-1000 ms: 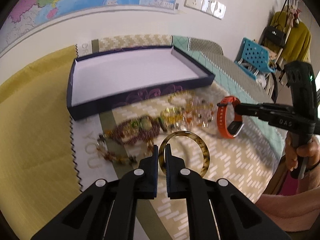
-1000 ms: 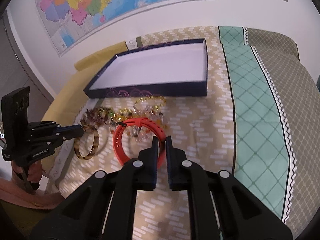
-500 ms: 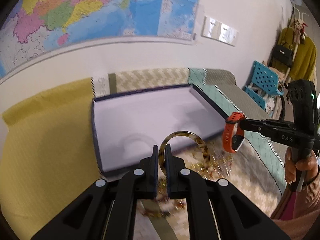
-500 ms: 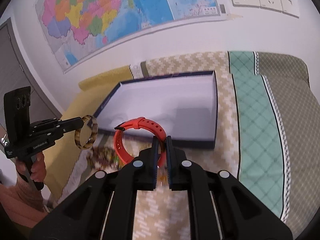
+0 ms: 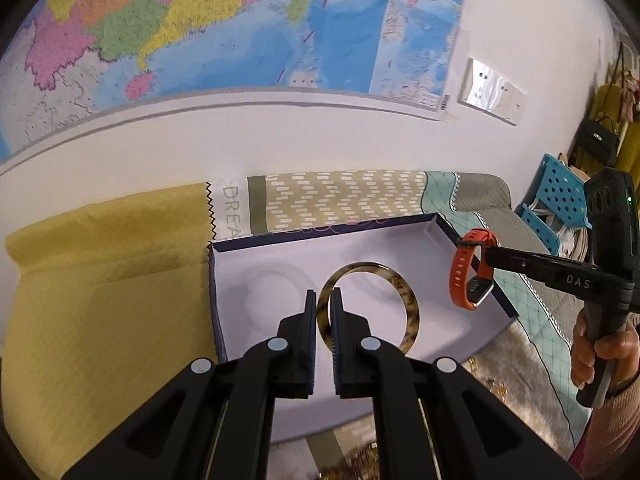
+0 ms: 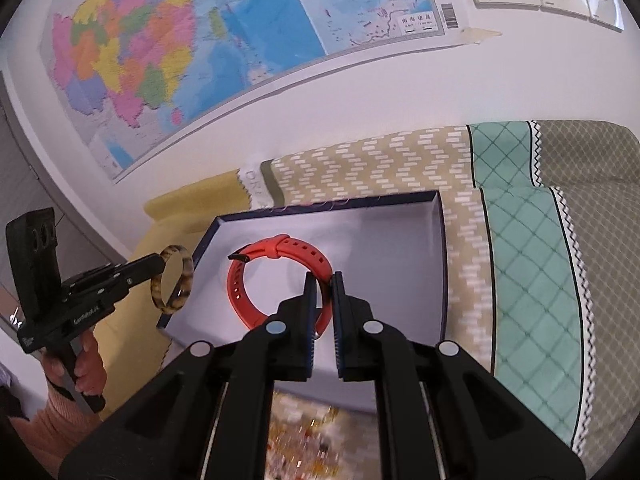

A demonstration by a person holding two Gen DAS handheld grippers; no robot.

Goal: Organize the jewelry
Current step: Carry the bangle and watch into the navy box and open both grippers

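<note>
Over the patterned cloth (image 6: 400,160), the left gripper (image 5: 324,300) pinches a tortoiseshell bangle (image 5: 404,300), apparently level, above the tray (image 5: 472,240); the right gripper (image 6: 323,284) clamps an orange watch (image 6: 256,256).

Tortoiseshell bangle (image 5: 372,312) and orange watch band (image 6: 276,280), both held above open navy, white-lined box (image 5: 472,332).

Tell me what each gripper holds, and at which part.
Left gripper pinches the brown bangle at its rim. Right gripper pinches the orange watch by its strap.
</note>
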